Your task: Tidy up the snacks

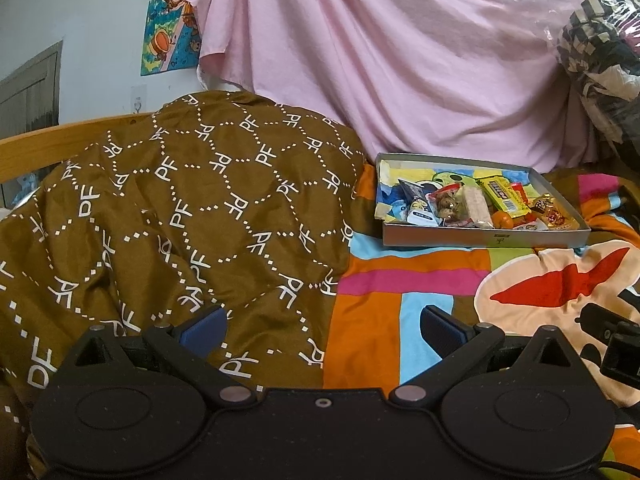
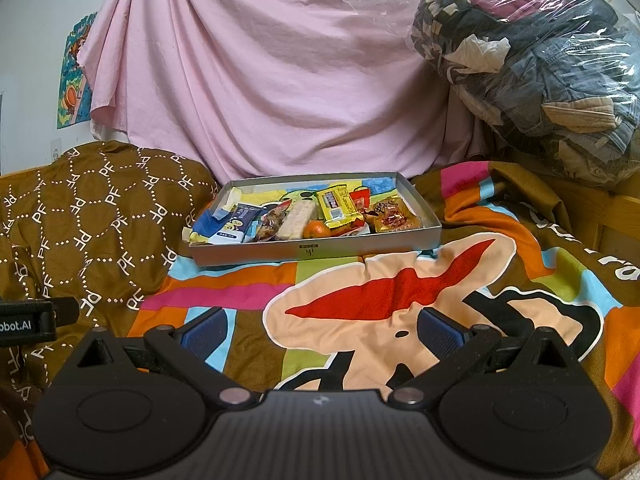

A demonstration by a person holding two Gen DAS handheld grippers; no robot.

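Left wrist: your left gripper (image 1: 322, 326), jaws wide and empty, hovers over the brown quilt (image 1: 180, 208). The shallow grey cardboard tray (image 1: 486, 237) lies far right, long axis left-right, crinkly wrapped snacks (image 1: 472, 204) inside.

Right wrist: your right gripper (image 2: 322, 326), jaws wide, faces the tray (image 2: 316, 251) on the bright blanket (image 2: 400, 300); a round orange (image 2: 317, 229) sits among them.

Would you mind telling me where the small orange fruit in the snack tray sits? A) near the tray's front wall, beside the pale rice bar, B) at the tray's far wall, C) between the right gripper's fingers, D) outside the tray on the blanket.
A: the orange fruit lies inside the grey tray near its front wall, right beside the pale rice bar.
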